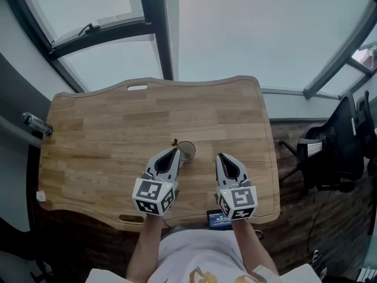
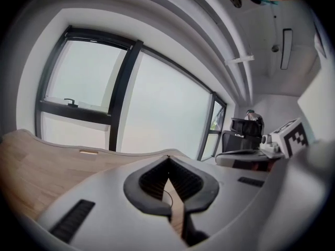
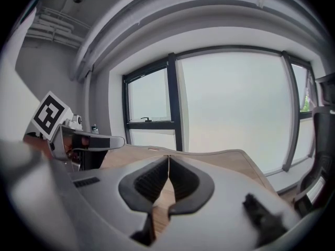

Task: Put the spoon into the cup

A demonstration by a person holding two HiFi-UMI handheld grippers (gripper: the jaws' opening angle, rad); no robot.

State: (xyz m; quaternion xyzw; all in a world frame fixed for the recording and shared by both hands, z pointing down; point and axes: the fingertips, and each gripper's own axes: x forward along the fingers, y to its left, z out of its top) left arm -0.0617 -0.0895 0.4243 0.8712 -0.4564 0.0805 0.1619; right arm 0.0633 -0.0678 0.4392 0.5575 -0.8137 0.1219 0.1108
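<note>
1. Step: placement is judged done. A small dark spoon (image 1: 175, 141) is seen only as a short stub at the far-left rim of a small round greyish cup (image 1: 194, 152). The rest is presumably inside the cup, but that cannot be confirmed from the head view.
2. Location: the cup stands near the middle of the light wooden table (image 1: 106, 134), toward its near edge. The spoon is at the cup and touching the rim as far as can be made out.
3. Left gripper (image 1: 175, 152): jaws pressed together with nothing pinched, as its own view shows at the left gripper (image 2: 168, 158). The tip is just beside the cup's left rim; contact cannot be judged.
4. Right gripper (image 1: 219, 156): jaws likewise pressed together and empty, confirmed in its own view at the right gripper (image 3: 168, 157). It is near the cup, to the right, and apart from it.
5. Orientation: the spoon's long axis is judged steep, close to upright. It leans on the far-left rim, free end up and slightly away from the person. Which end that is cannot be told.
6. Next: only clearance is called for. The left gripper should be kept off the rim so that the cup is not tipped.
</note>
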